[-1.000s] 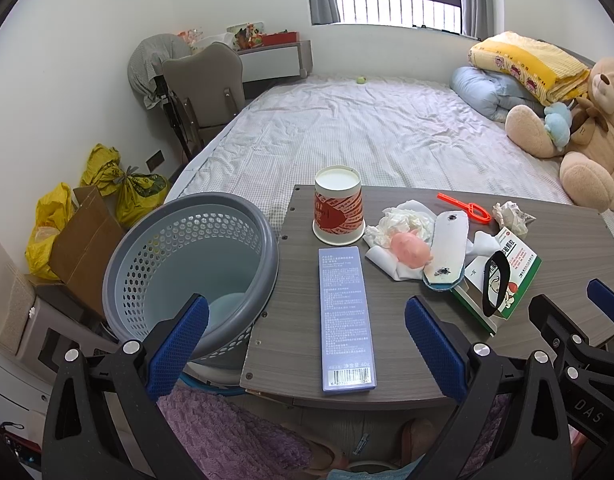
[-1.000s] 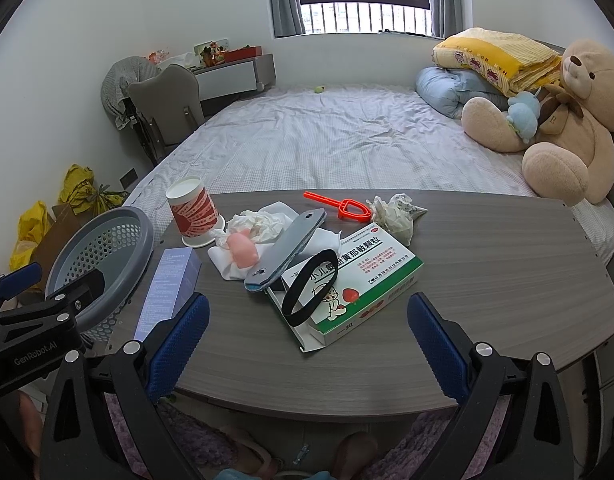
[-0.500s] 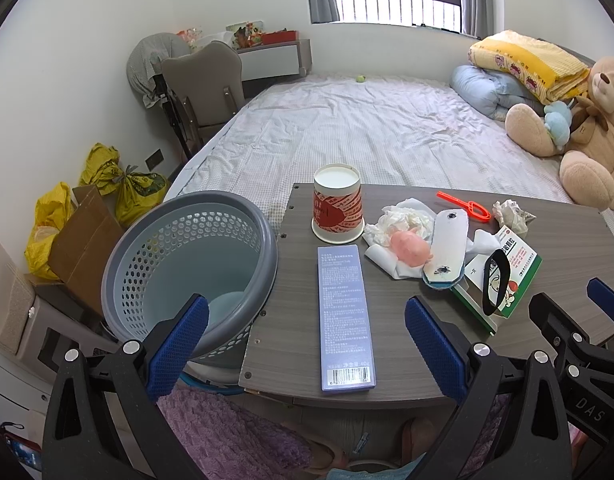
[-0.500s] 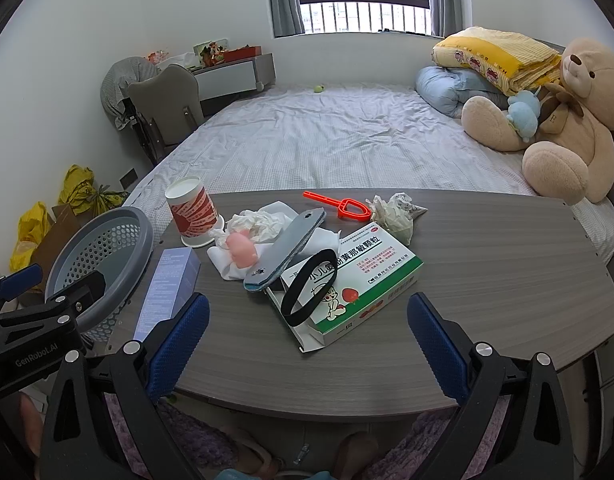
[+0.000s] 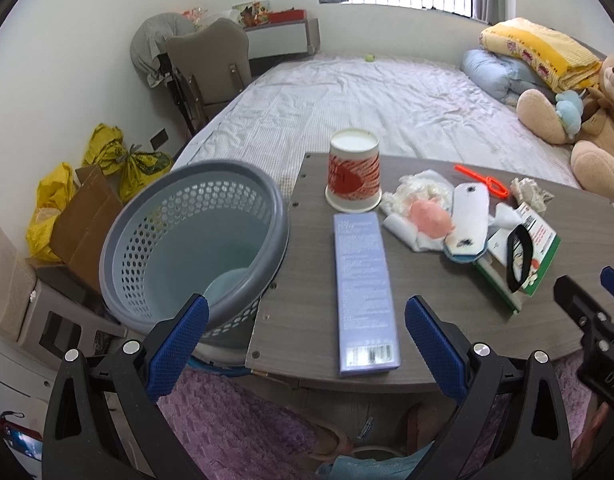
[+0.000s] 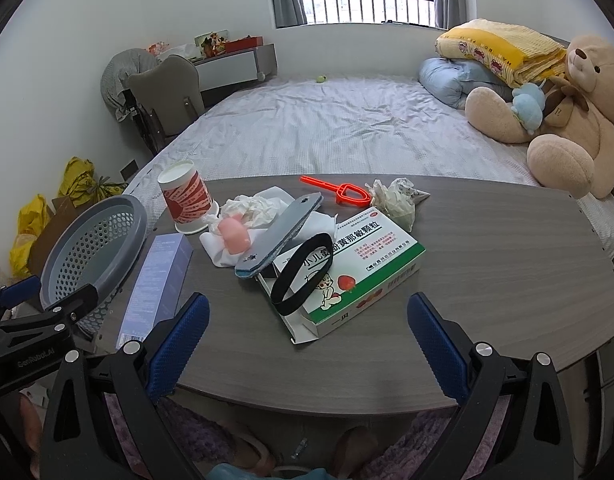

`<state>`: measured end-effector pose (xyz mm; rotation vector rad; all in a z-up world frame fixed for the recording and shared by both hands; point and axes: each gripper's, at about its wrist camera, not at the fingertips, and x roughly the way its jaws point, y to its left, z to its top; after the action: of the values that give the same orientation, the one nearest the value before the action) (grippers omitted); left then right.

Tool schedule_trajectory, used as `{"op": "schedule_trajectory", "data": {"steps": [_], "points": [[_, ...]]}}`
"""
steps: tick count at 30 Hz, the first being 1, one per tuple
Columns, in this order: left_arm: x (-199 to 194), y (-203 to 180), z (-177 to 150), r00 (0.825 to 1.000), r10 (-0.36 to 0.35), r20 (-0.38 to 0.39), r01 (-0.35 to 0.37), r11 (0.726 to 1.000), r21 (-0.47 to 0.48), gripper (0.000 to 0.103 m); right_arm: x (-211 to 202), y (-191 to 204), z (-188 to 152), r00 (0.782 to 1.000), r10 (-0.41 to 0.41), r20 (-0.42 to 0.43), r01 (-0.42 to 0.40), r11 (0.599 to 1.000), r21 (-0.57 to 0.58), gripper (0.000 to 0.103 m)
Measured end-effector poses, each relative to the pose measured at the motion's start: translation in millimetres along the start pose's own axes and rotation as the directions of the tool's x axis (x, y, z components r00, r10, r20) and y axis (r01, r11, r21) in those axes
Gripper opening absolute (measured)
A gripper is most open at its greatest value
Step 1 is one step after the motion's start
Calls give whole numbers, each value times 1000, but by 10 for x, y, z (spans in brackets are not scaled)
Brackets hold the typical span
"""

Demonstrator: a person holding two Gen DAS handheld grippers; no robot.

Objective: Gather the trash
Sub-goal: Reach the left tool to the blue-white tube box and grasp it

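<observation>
Nothing much has shifted over the last second: both views hold almost the same framing as before, apart from a slight drift of the left camera, so no piece of trash has been picked up and the collecting looks to be at its very start.

Going by size, the bench (image 6: 487,264) fills both views, with the bed beyond it. Next comes the grey perforated basket (image 5: 195,240), tucked against the bench's left edge; only the left view looks down into it, and it seems to hold nothing but its pale floor. On the bench, the green-and-white medicine box (image 6: 359,264) lies in the middle with a black band (image 6: 303,276) draped over it and a grey flat strip (image 6: 279,236) leaning across. The long blue carton (image 5: 365,288) lies lengthwise near the left edge, straight ahead of the left claw (image 5: 305,330), whose jaws stand wide apart and empty. The right claw (image 6: 307,330) is likewise spread open with nothing in it, facing the medicine box. Smaller still: the overturned red paper cup (image 5: 353,178), crumpled tissue with a pink lump (image 6: 237,236), and the orange plastic piece (image 6: 339,192), read far more clearly in the right view
</observation>
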<state>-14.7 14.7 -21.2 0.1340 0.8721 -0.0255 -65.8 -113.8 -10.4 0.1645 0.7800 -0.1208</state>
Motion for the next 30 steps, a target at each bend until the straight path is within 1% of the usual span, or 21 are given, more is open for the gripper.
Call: {"op": "schedule_trajectory", "data": {"steps": [3, 6, 13, 19, 26, 30], "points": [[108, 41, -43, 999, -7, -37, 7, 1000, -14, 97, 65, -65, -31, 1000, 6, -16, -6, 1000, 12, 95], [179, 42, -52, 998, -24, -51, 23, 999, -27, 97, 122, -150, -56, 1000, 7, -29, -6, 1000, 30, 95], [460, -140, -4, 991, -63, -115, 61, 998, -18, 97, 221, -328, -114, 999, -10, -45, 13, 998, 57, 95], [638, -267, 24, 989, -60, -132, 61, 998, 4, 97, 323, -416, -138, 998, 3, -62, 2, 997, 78, 95], [834, -227, 12, 984, -58, -169, 54, 998, -29, 97, 392, -430, -140, 997, 12, -75, -6, 996, 85, 95], [866, -220, 19, 988, -53, -148, 49, 998, -33, 96, 430, -422, -137, 996, 22, -82, -15, 996, 86, 95]]}}
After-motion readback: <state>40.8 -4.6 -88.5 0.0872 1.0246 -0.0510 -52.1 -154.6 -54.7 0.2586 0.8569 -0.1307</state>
